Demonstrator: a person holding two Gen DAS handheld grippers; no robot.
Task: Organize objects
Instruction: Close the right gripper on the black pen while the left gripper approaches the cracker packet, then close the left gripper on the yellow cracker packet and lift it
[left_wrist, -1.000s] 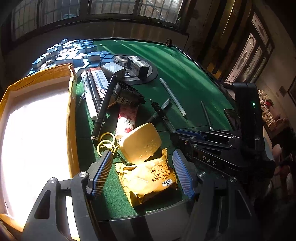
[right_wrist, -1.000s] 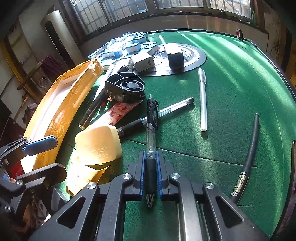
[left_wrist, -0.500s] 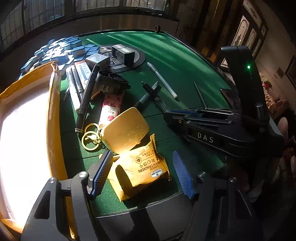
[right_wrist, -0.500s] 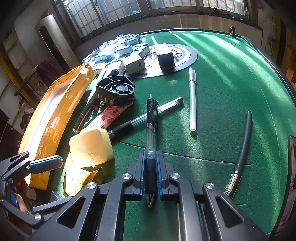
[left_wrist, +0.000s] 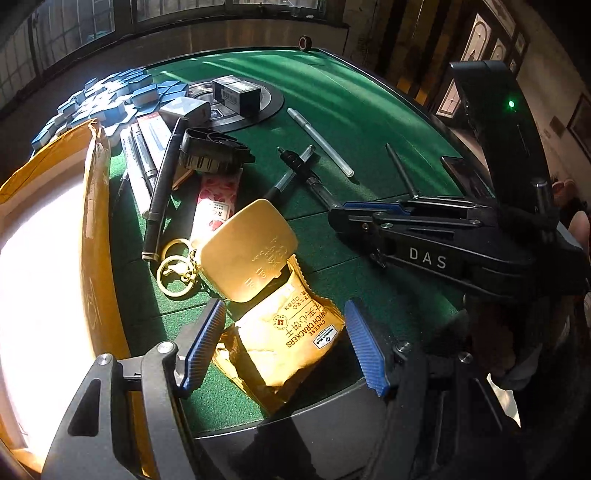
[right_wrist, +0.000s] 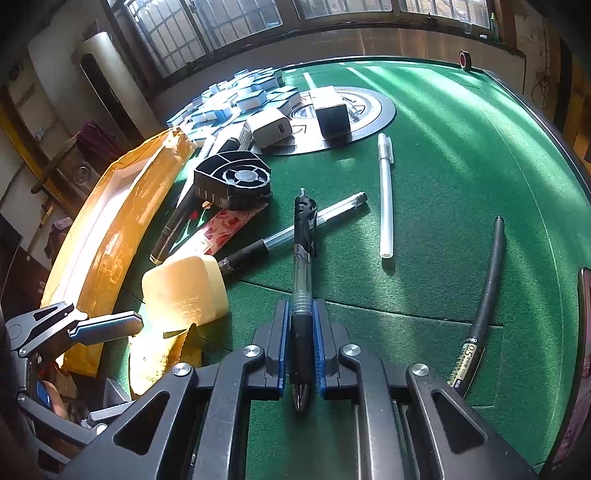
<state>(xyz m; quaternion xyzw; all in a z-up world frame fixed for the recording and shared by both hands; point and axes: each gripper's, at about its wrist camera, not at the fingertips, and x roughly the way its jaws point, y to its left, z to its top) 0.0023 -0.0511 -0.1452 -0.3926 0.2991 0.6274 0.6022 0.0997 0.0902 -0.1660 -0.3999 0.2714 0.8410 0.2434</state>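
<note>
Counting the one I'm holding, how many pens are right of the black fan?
4: the held black pen, a clear pen under it, a white pen beyond, a matte black pen far right. More by the envelope may be hidden.

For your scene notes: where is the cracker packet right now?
In the left wrist view, the cracker packet lies near the table's front edge, between the open left tongs, partly under the gold case.

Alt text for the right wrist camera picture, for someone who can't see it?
A handheld right gripper clamps a black retractable pen above a green felt table strewn with pens, a small black fan and a yellow case.
</note>
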